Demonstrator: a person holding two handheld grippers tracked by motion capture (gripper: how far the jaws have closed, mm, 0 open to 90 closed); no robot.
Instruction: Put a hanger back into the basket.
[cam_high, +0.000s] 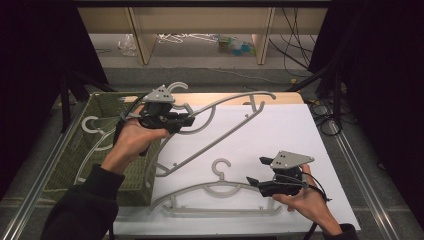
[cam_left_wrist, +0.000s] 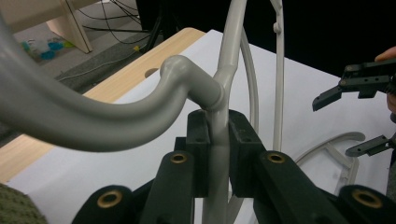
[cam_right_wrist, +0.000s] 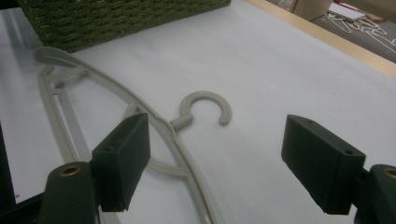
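white sheet (cam_high: 300, 135), wooden table (cam_high: 280, 98), green basket (cam_high: 107, 107)

basket (cam_high: 75, 155) blocks left; white sheet (cam_high: 300, 135) lies open.

Your table (cam_high: 282, 98) has a pale wooden top, mostly covered by a white sheet (cam_high: 295, 145). Beyond its far edge, wooden shelf legs (cam_high: 140, 40) stand on a grey floor, with black cables (cam_high: 295, 50) and small teal objects (cam_high: 240, 47) lying nearby.
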